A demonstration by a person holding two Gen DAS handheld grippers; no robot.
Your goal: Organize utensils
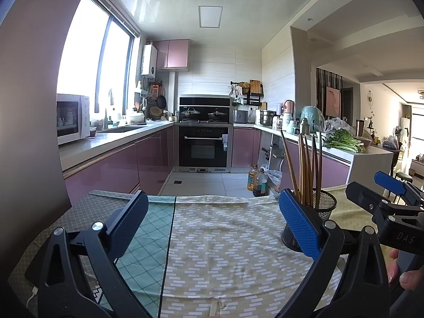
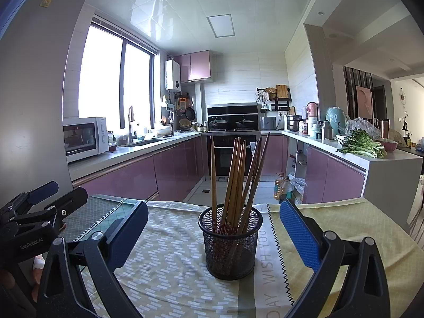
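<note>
Looks basically done: chopsticks (image 2: 235, 177) all standing in the mesh cup (image 2: 230, 241), none loose around it. My left gripper (image 1: 212, 222) and right gripper (image 2: 213, 228) both gape wide, empty.

The cloth-covered table (image 2: 169, 265) is bare all around the black mesh cup (image 2: 230, 241), but tall chopsticks (image 2: 235, 180) stick up and block its top.

Chopstick (image 2: 233, 182) tips hidden in mesh holder (image 2: 230, 246); holder part-hidden behind left hand-held gripper (image 1: 212, 225) finger.
</note>
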